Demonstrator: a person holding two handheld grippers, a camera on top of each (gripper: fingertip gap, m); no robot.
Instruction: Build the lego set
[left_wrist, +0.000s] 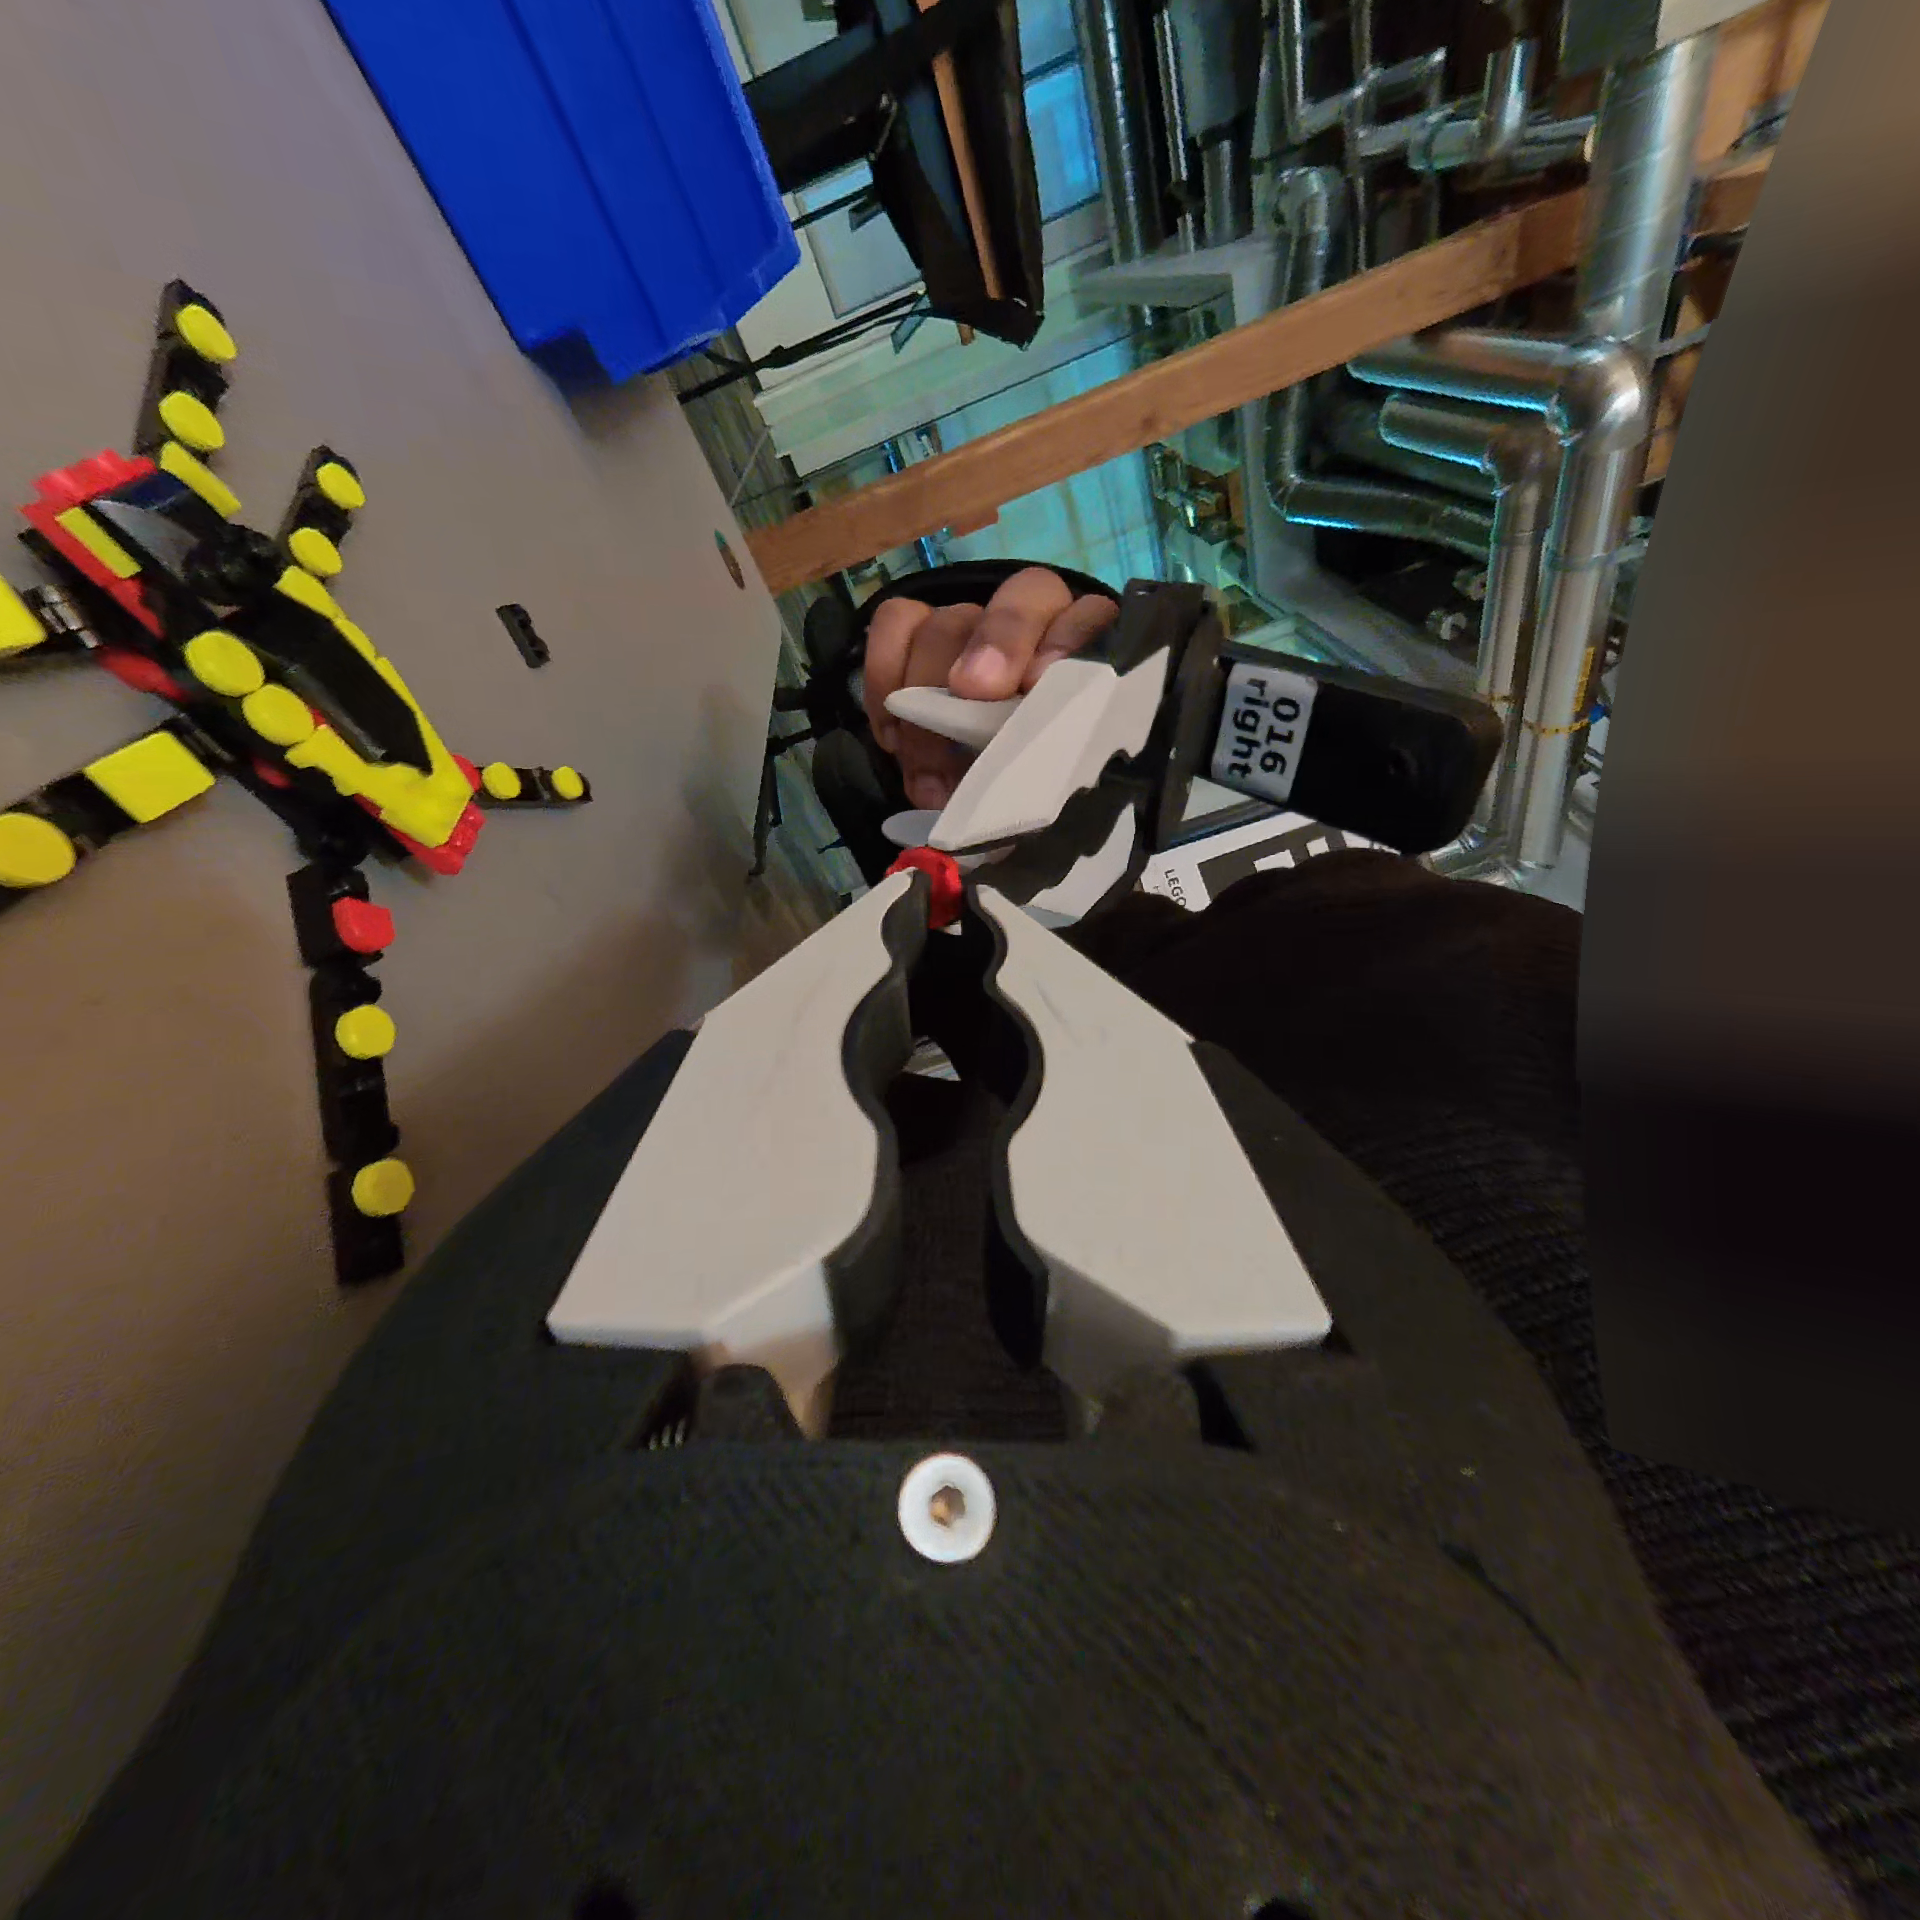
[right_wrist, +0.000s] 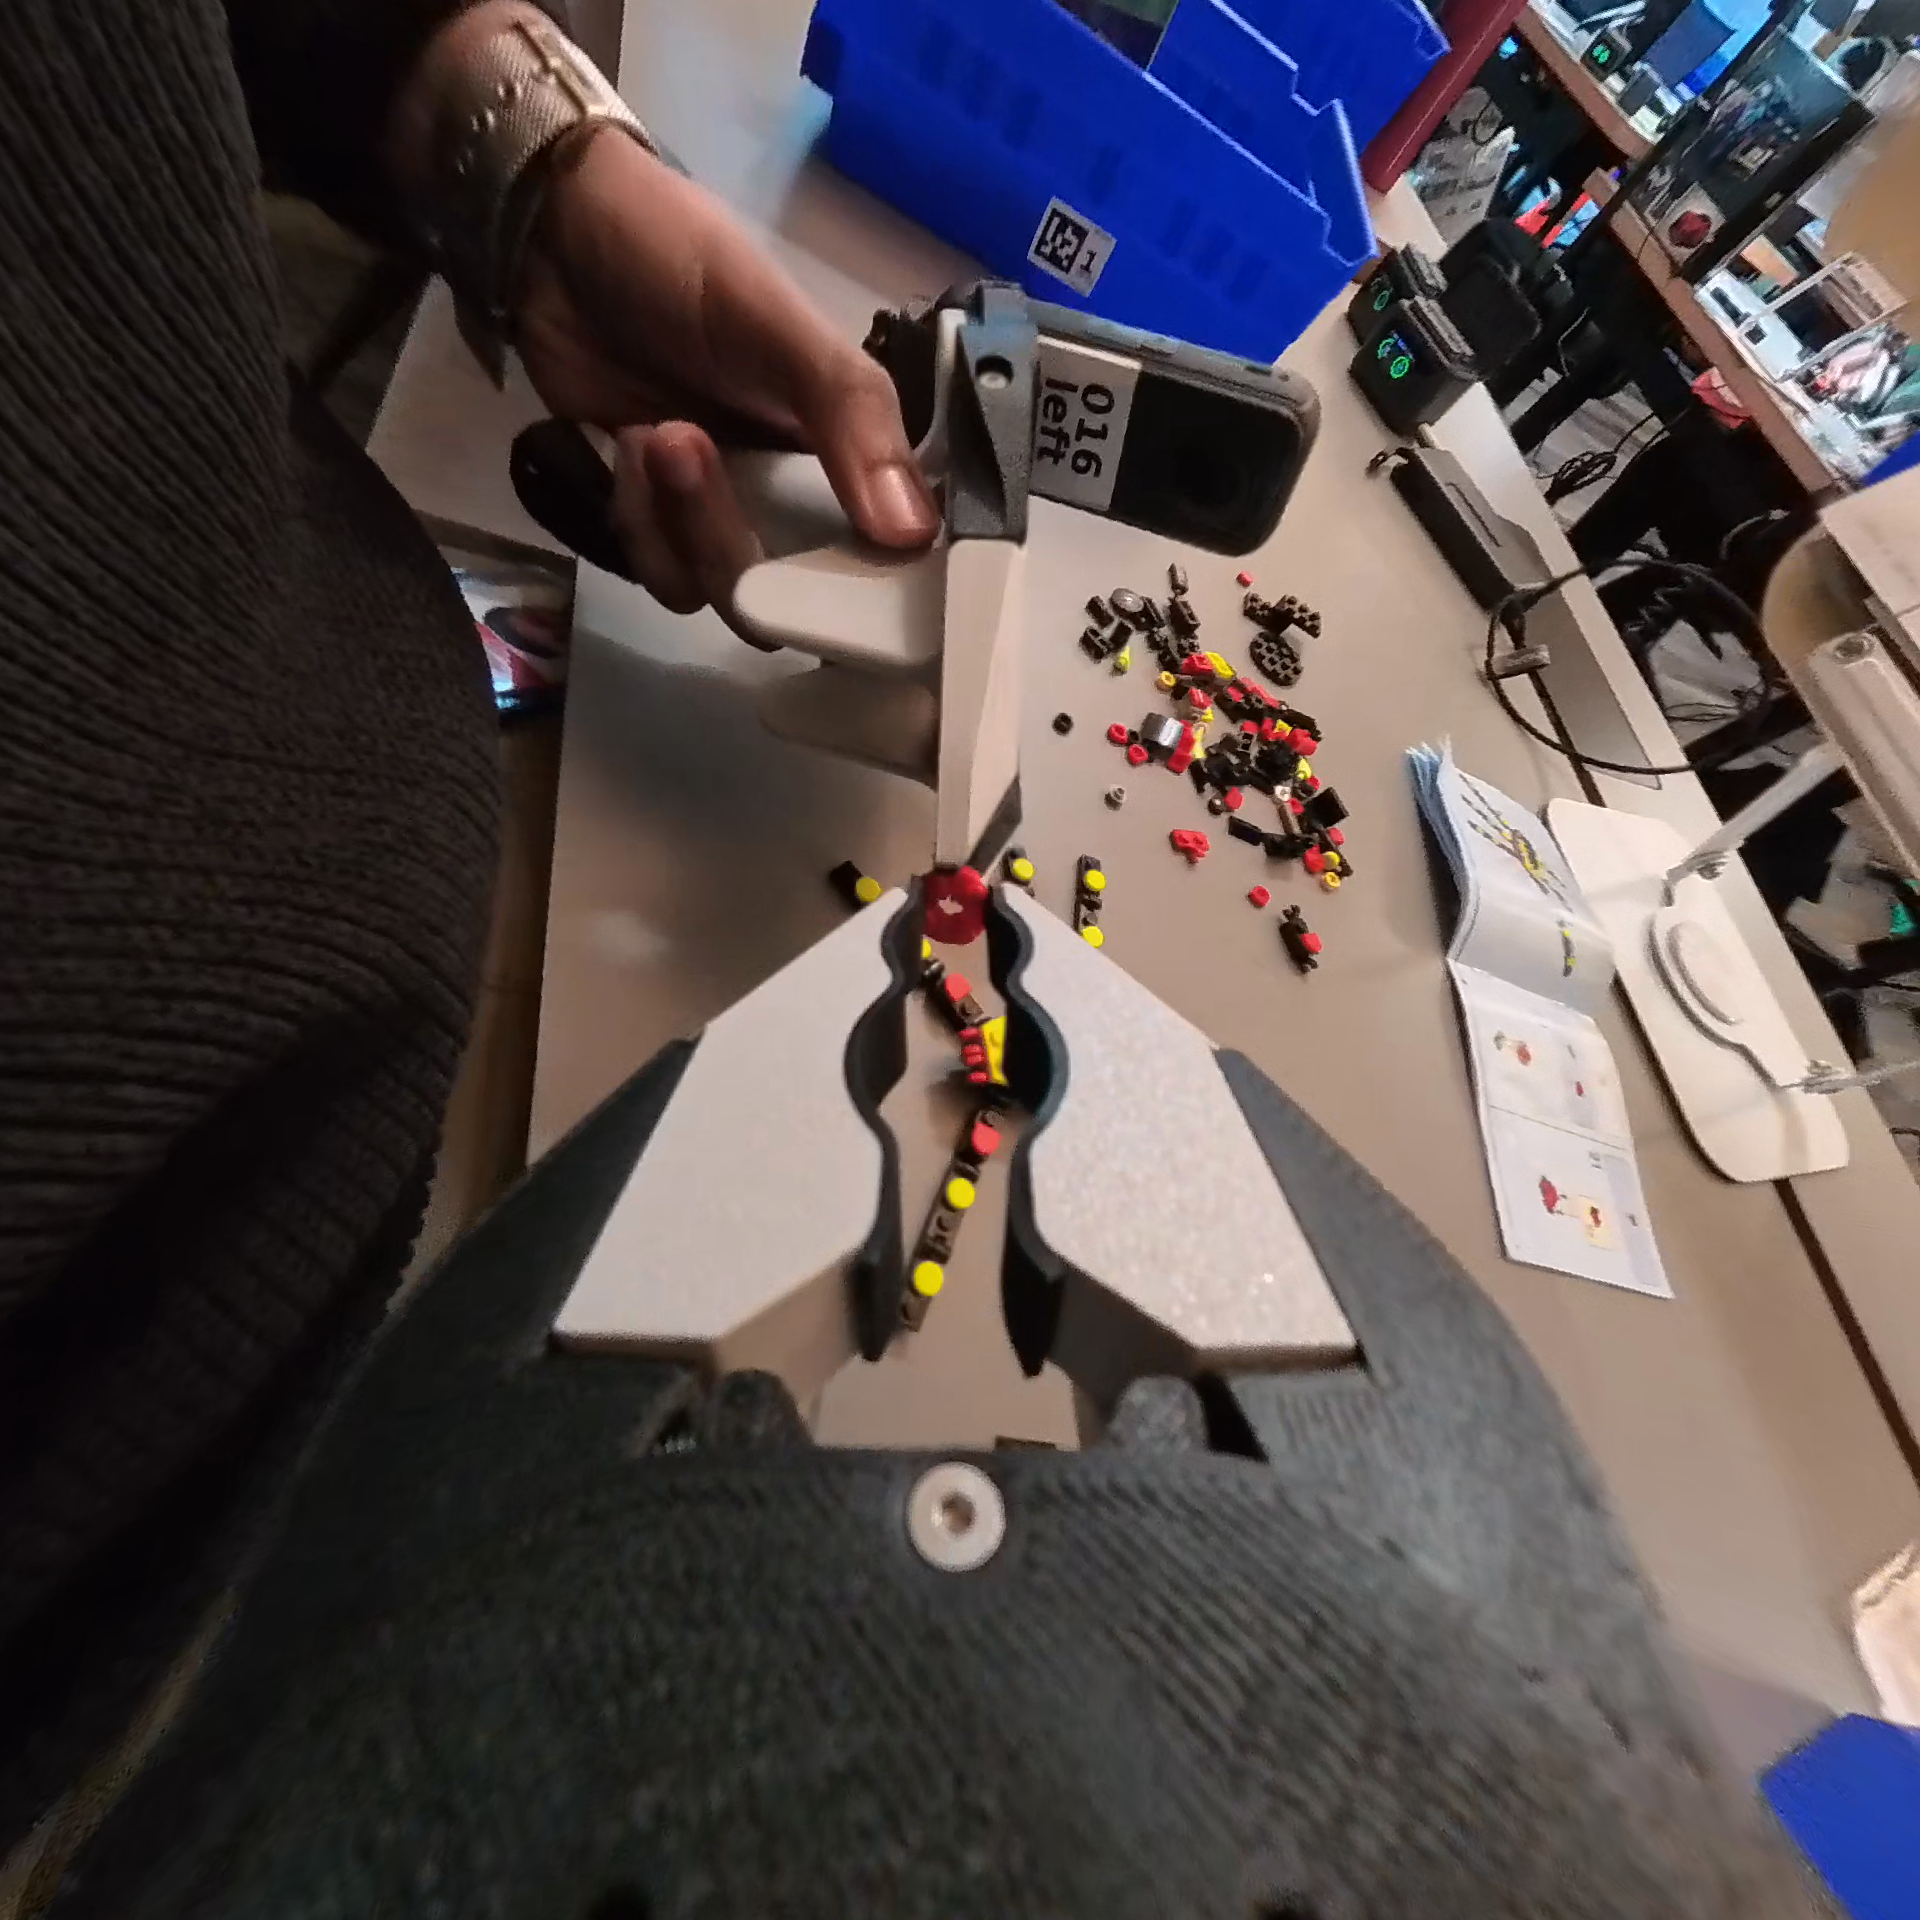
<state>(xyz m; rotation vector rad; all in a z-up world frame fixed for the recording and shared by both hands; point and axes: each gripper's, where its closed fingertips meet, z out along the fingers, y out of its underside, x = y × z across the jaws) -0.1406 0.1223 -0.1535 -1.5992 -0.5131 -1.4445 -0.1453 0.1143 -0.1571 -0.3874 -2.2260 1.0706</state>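
A small red Lego piece (left_wrist: 928, 881) is held in the air between both grippers. My left gripper (left_wrist: 940, 896) is shut on it from below. My right gripper (right_wrist: 953, 914) is shut on the same red piece (right_wrist: 954, 906), and the left gripper meets it from above in the right wrist view. The yellow, black and red legged Lego model (left_wrist: 260, 675) lies on the grey table, left of the left gripper. In the right wrist view, part of the model (right_wrist: 966, 1049) shows between my fingers, below the held piece.
A pile of loose red, black and yellow pieces (right_wrist: 1236, 727) lies beyond the grippers. An open instruction booklet (right_wrist: 1538, 1039) and a white lamp base (right_wrist: 1704, 997) lie to the right. Blue bins (right_wrist: 1091, 156) stand at the back. A small black piece (left_wrist: 523, 634) lies near the model. Left and right tips are no more than a few centimetres apart.
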